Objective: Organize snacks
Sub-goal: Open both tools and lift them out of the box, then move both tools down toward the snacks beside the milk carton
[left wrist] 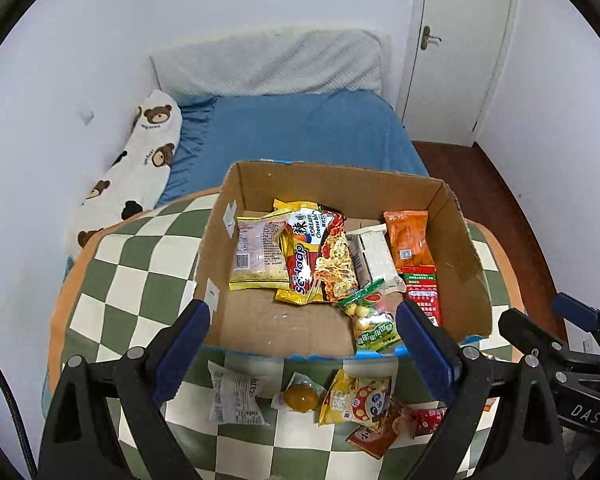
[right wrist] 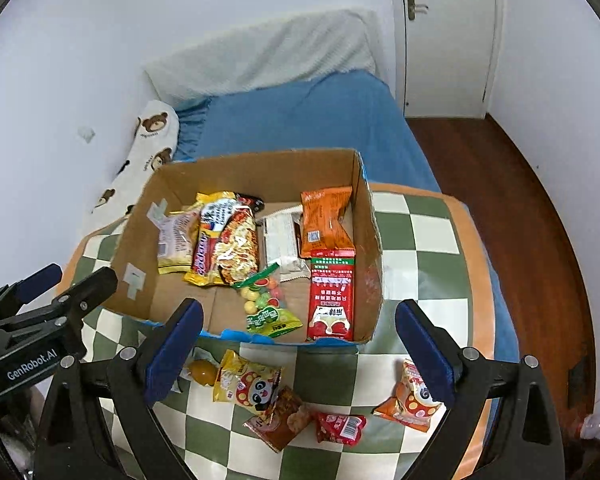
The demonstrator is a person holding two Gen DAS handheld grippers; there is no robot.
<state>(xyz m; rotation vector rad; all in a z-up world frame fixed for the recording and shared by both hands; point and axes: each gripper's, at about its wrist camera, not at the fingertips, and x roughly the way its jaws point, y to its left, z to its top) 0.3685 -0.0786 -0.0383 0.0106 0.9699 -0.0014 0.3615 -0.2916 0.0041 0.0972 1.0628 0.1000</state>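
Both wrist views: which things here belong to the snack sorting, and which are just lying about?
Job:
- cardboard box holding packets
- noodle pack
- panda bag
- jelly cup
- white packet
- orange bag

Lying about:
- bear pillow
- blue bed
- door

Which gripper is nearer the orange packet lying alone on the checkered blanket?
Right. The orange packet lies between the right gripper fingers, beside its right one; the left gripper hangs away over the white packet.
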